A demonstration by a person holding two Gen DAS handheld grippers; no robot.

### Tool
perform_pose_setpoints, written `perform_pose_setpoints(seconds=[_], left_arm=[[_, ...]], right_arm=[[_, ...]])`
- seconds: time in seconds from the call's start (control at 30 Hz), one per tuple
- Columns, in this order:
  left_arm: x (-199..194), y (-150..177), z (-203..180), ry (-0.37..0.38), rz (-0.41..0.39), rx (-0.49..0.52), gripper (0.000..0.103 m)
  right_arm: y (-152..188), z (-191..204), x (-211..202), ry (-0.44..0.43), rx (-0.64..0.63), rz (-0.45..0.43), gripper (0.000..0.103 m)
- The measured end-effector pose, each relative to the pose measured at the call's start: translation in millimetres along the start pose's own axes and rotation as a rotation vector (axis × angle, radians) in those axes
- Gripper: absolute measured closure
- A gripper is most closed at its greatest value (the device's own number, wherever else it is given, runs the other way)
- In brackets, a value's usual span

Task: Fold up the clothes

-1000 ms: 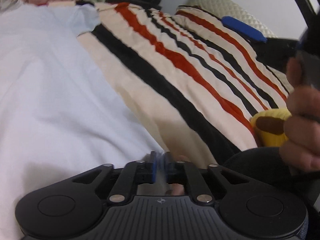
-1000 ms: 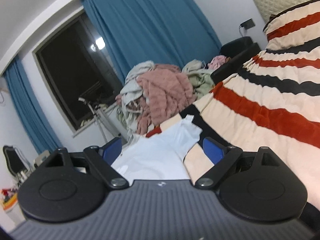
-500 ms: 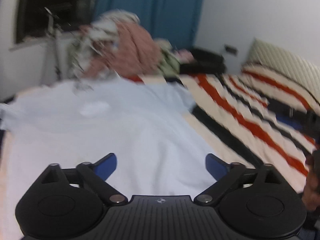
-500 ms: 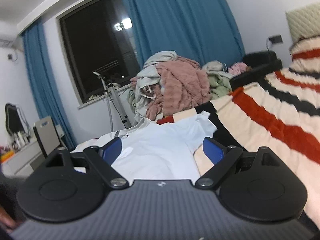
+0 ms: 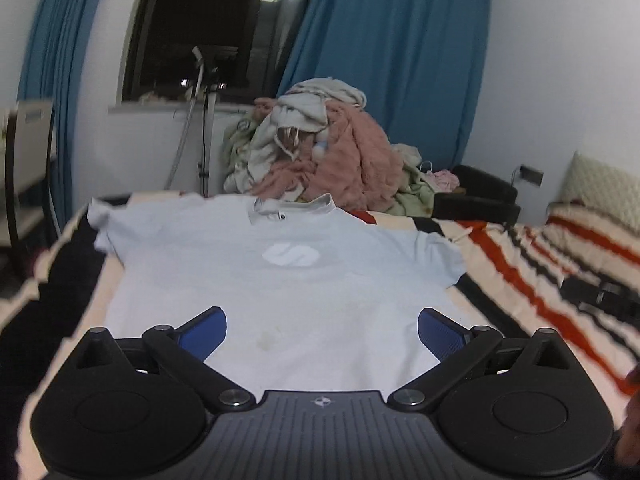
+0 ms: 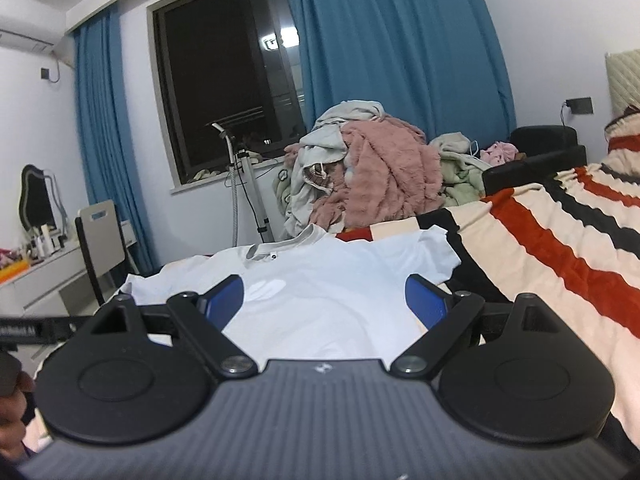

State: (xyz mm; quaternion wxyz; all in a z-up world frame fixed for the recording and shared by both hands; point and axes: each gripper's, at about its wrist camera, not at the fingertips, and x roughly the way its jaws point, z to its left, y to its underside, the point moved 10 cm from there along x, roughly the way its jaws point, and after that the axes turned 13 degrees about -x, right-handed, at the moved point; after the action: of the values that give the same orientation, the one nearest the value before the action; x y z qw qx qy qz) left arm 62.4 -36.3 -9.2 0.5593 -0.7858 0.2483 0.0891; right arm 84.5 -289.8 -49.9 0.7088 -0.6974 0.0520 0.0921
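Note:
A pale blue T-shirt (image 5: pixel 280 280) with a white logo lies spread flat on the striped bed, collar at the far end, both short sleeves out to the sides. My left gripper (image 5: pixel 322 330) hovers above the shirt's near hem, jaws wide apart, nothing between the blue pads. The same T-shirt (image 6: pixel 328 280) fills the middle of the right wrist view. My right gripper (image 6: pixel 325 300) stands open over its near part, slightly to the right side, holding nothing.
A striped cream, red and black blanket (image 5: pixel 540 264) covers the bed to the right. A heap of pink and grey clothes (image 5: pixel 320 152) sits past the bed's far end. Window, blue curtains (image 6: pixel 392 48), a metal stand (image 6: pixel 244 184) and a desk (image 6: pixel 60 264) lie beyond.
The left gripper opened from shut, letting go of the shirt fabric, lifted and swung from the blanket to face the whole shirt. The right gripper's view rolled level and shifted sideways, jaws staying open.

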Motion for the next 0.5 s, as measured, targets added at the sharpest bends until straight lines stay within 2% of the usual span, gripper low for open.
perform_pose_setpoints(seconds=[0.13, 0.3, 0.43, 0.5], left_arm=[[-10.3, -16.3, 16.4, 0.004, -0.031, -0.04, 0.0], [-20.3, -32.1, 33.4, -0.028, -0.083, -0.067, 0.0], [-12.2, -27.4, 43.6, -0.036, -0.058, -0.113, 0.0], [-7.9, -24.6, 48.9, -0.053, -0.054, -0.122, 0.0]], right_arm=[[-0.1, 3.0, -1.8, 0.016, 0.004, -0.009, 0.014], [-6.5, -7.4, 18.4, -0.014, 0.139, -0.017, 0.014], [-9.9, -51.0, 85.0, -0.152, 0.559, -0.047, 0.014], [-3.3, -80.5, 123.0, -0.14, 0.705, -0.051, 0.014]])
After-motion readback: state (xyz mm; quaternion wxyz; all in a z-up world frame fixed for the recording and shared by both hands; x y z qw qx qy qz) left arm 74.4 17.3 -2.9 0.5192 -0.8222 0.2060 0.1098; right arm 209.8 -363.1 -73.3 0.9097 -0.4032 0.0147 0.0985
